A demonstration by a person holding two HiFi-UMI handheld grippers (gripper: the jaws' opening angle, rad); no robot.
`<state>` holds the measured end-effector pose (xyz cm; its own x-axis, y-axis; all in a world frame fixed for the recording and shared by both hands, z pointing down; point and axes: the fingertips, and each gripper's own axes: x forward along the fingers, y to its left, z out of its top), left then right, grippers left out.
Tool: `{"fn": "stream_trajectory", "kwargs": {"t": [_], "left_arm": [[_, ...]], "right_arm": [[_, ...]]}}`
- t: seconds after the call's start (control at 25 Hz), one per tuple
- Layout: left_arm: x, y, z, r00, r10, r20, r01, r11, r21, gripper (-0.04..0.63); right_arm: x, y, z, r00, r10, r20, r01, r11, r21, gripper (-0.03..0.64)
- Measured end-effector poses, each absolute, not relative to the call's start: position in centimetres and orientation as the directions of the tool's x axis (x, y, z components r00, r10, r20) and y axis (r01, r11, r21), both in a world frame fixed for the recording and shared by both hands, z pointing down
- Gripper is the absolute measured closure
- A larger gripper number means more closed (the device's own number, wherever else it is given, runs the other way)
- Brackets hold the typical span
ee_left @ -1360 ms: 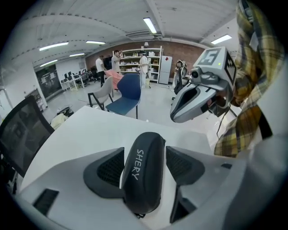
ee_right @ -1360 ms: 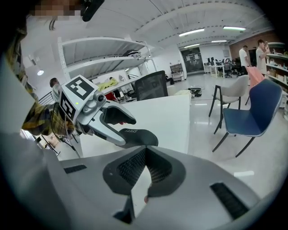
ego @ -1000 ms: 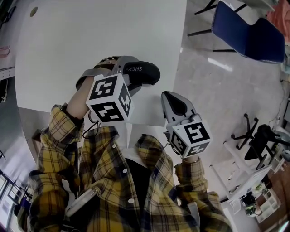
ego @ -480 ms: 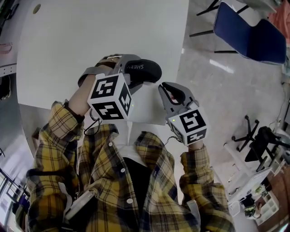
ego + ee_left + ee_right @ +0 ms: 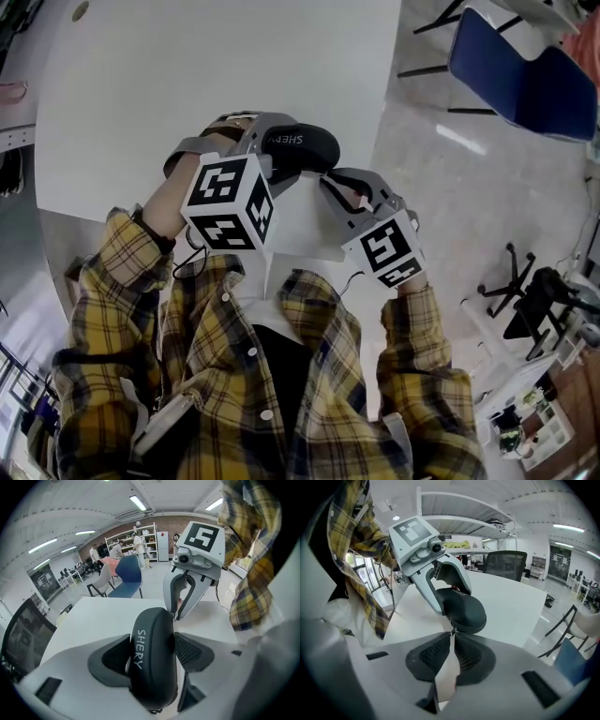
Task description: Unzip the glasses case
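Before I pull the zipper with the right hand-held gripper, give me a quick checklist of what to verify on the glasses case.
1. Glasses case clamped in the left hand-held gripper: ok. It is gripped on both sides, though the jaws have just opened slightly.
2. Case zipped shut: ok, no gap shows along the seam.
3. Zipper pull at the tips of the right hand-held gripper: ok, it sits right where the jaws converge.
4. Pull actually pinched: cannot tell. The jaws are nearly together, but the bite itself isn't visible.
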<state>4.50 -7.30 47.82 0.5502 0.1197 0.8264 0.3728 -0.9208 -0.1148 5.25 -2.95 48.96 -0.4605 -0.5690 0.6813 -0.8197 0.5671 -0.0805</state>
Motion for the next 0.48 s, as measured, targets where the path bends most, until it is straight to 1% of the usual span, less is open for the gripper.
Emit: {"fn": "stream_trajectory", "kwargs": {"t": [0.12, 0.28, 0.48], "left_arm": [[4.68, -7.39, 47.9, 0.55, 0.121, 0.826, 0.374, -0.92, -0.115, 0.301], [4.76, -7.41, 47.98, 0.554, 0.119, 0.824, 0.375, -0.919, -0.12, 0.301], [4.74, -7.48, 47.96, 0.558, 0.117, 0.822, 0.374, -0.919, -0.124, 0.301]], "right_arm": [[5.23, -3.01, 48.91, -0.47, -0.574, 0.67, -0.831, 0.543, -0.118, 0.595], [5.81, -3.45, 49.34, -0.431, -0.576, 0.695, -0.878, 0.446, -0.175, 0.595], [5.85, -3.76, 49.71, -0.37, -0.571, 0.733, -0.906, 0.396, -0.149, 0.595]]}}
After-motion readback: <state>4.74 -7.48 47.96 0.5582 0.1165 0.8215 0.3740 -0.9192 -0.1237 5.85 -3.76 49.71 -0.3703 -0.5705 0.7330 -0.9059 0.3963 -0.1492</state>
